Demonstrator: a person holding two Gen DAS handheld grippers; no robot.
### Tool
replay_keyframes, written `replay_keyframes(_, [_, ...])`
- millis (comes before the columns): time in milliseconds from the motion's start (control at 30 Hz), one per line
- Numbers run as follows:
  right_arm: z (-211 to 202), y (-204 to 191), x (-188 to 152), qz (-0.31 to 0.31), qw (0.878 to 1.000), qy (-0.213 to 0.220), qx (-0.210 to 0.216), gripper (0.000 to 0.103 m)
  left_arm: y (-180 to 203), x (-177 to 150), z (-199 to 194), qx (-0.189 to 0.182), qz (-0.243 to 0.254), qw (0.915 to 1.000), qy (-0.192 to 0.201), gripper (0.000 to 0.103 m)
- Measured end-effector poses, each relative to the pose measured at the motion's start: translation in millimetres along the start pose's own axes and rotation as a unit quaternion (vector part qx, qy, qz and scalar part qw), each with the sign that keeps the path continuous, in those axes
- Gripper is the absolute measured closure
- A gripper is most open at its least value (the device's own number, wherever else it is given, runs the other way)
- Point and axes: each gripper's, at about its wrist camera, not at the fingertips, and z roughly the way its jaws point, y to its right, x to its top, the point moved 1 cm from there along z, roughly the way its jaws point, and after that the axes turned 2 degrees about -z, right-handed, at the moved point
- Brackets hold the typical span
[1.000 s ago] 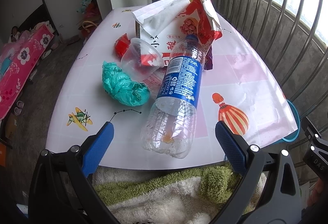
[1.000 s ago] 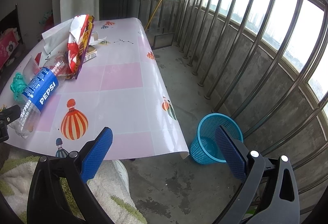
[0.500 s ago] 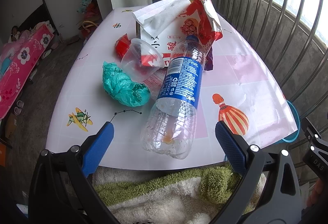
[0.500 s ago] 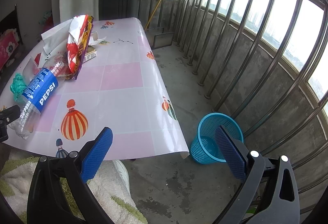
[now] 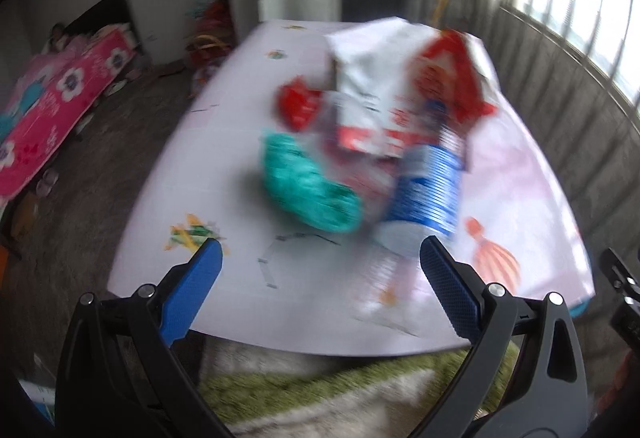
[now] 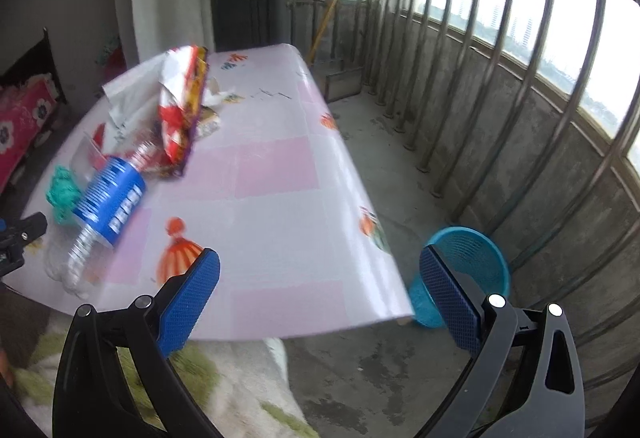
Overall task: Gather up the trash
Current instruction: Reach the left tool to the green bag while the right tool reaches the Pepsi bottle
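Note:
Trash lies on a table with a pink-and-white cloth. A clear Pepsi bottle with a blue label lies on its side, next to a teal crumpled bag, a red wrapper, a clear plastic cup, white paper and a red snack bag. The left wrist view is blurred. My left gripper is open at the table's near edge, the bottle's base by its right finger. My right gripper is open above the table's near right corner. The bottle and snack bag show at its left.
A blue mesh bin stands on the concrete floor right of the table, beside a metal balcony railing. A green-and-white fluffy towel lies under the grippers. A pink flowered blanket is at far left.
Both grippers have moved forward and up towards the table. The left view has swung left, so the bottle now sits by the right finger. The trash has not moved.

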Motion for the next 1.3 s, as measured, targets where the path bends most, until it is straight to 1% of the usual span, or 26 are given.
replay_keyframes(67, [2,-13,11,-0.002,0.999,0.01,0.033,0.006,-15,5,5,0.012,-0.013,0.9998,0.009,0.008])
replay_keyframes(133, [7,-27,22,-0.001,0.998,0.008,0.067,0.006,-29,8,9,0.007,-0.021,0.9995,0.023,0.008])
replay_keyframes(167, [12,-35,28,0.004,0.996,0.002,0.093,0.006,-35,9,11,0.0,-0.023,0.9993,0.031,0.008])
replay_keyframes(200, [17,-42,32,0.011,0.993,-0.005,0.115,0.006,-41,11,13,-0.01,-0.027,0.9989,0.038,0.008])
replay_keyframes(267, [32,-60,41,0.026,0.986,-0.03,0.162,0.006,-52,12,18,-0.049,-0.033,0.9968,0.054,0.008])
replay_keyframes(333, [48,-74,45,0.039,0.977,-0.062,0.2,0.006,-60,15,24,-0.094,-0.055,0.9921,0.064,0.008])
replay_keyframes(400, [64,-91,47,0.054,0.967,-0.095,0.231,0.006,-63,19,33,-0.113,-0.078,0.9892,0.051,0.008])
replay_keyframes(433, [72,-98,49,0.057,0.963,-0.109,0.241,0.008,-64,22,41,-0.134,-0.092,0.9858,0.039,0.008])
replay_keyframes(467, [76,-103,50,0.057,0.96,-0.117,0.247,0.008,-63,22,47,-0.149,-0.1,0.9833,0.032,0.008])
replay_keyframes(533, [85,-114,53,0.054,0.957,-0.131,0.254,0.008,-60,23,63,-0.161,-0.117,0.9798,0.015,0.008])
replay_keyframes(633, [101,-126,56,0.055,0.949,-0.164,0.264,0.009,-56,20,85,-0.158,-0.13,0.9787,-0.013,0.008])
replay_keyframes(700, [116,-133,55,0.063,0.941,-0.194,0.27,0.009,-55,18,96,-0.157,-0.137,0.9777,-0.027,0.008])
replay_keyframes(767, [127,-139,54,0.067,0.936,-0.213,0.271,0.01,-58,16,103,-0.156,-0.154,0.9753,-0.028,0.009])
replay_keyframes(833, [133,-146,52,0.067,0.932,-0.228,0.273,0.013,-60,15,106,-0.16,-0.16,0.9736,-0.026,0.009])
replay_keyframes(867, [137,-151,50,0.068,0.929,-0.237,0.276,0.015,-60,15,107,-0.162,-0.159,0.9737,-0.022,0.011])
replay_keyframes(900, [139,-154,49,0.07,0.926,-0.243,0.28,0.018,-59,16,107,-0.16,-0.156,0.9745,-0.02,0.019])
replay_keyframes(933, [142,-159,48,0.071,0.925,-0.246,0.28,0.021,-57,16,108,-0.157,-0.15,0.976,-0.019,0.025])
replay_keyframes(967, [142,-160,48,0.075,0.924,-0.25,0.279,0.022,-56,16,110,-0.156,-0.146,0.9766,-0.023,0.032])
replay_keyframes(1000, [143,-163,47,0.08,0.923,-0.252,0.281,0.026,-56,16,113,-0.156,-0.146,0.9766,-0.029,0.038])
replay_keyframes(1033, [144,-164,47,0.087,0.919,-0.256,0.288,0.03,-57,15,115,-0.164,-0.148,0.9746,-0.035,0.042])
replay_keyframes(1067, [146,-165,45,0.092,0.916,-0.26,0.292,0.032,-58,13,116,-0.172,-0.152,0.9727,-0.036,0.048])
replay_keyframes(1100, [146,-164,44,0.099,0.913,-0.264,0.293,0.035,-60,13,115,-0.174,-0.154,0.9721,-0.035,0.048])
replay_keyframes(1167, [146,-164,41,0.102,0.909,-0.273,0.298,0.036,-61,13,114,-0.18,-0.153,0.9711,-0.034,0.049])
replay_keyframes(1300, [134,-156,46,0.087,0.911,-0.278,0.291,0.036,-63,12,111,-0.197,-0.143,0.969,-0.044,0.051])
